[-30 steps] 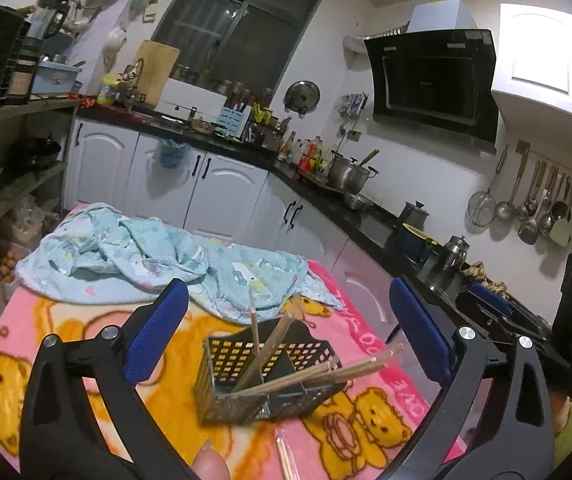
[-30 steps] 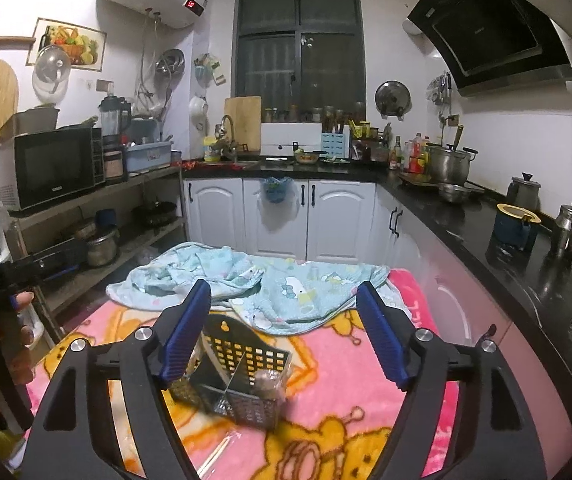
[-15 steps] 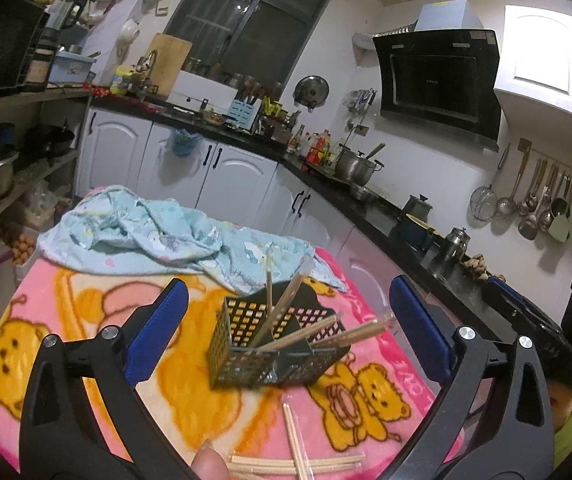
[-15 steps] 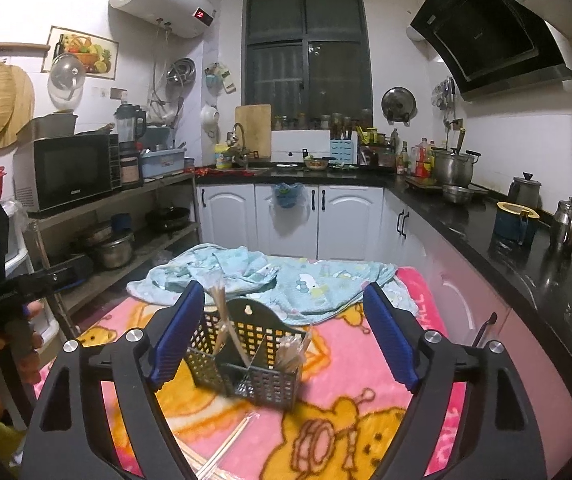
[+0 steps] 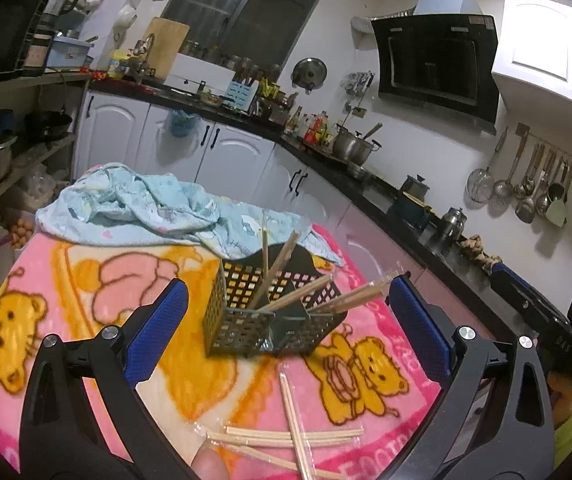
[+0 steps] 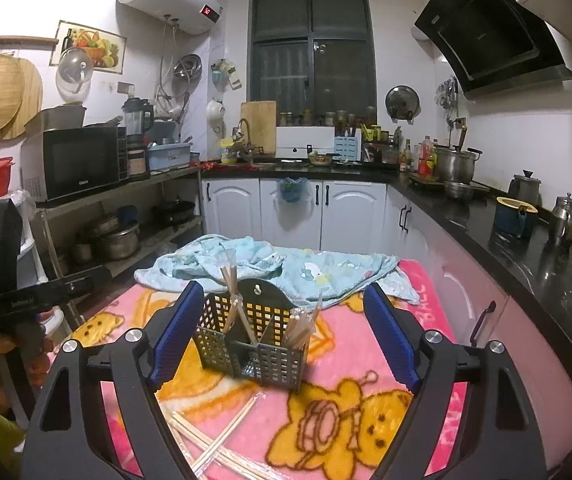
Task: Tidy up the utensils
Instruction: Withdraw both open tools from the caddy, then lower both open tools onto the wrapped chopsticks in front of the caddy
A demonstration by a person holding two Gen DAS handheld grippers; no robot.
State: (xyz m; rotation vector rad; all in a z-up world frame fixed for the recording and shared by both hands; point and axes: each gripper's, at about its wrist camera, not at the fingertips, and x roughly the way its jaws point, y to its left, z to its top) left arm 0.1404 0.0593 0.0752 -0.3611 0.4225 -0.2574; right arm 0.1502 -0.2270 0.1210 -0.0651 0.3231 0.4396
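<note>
A dark perforated utensil caddy (image 5: 263, 316) stands upright on the pink cartoon blanket (image 5: 85, 292), with several wooden chopsticks (image 5: 277, 268) leaning in its compartments. It also shows in the right wrist view (image 6: 251, 344). Loose chopsticks (image 5: 286, 436), some in clear wrappers, lie on the blanket in front of it; they show in the right wrist view too (image 6: 221, 440). My left gripper (image 5: 286, 332) is open and empty, held above and in front of the caddy. My right gripper (image 6: 283, 338) is open and empty, also facing the caddy.
A crumpled light blue cloth (image 5: 153, 212) lies on the blanket behind the caddy. White cabinets and a black counter (image 6: 486, 224) with pots run along the back and right. A shelf with a microwave (image 6: 79, 164) stands at the left.
Both grippers have pulled back and risen from the caddy. The loose chopsticks in front of it have come more fully into view. Both stay open.
</note>
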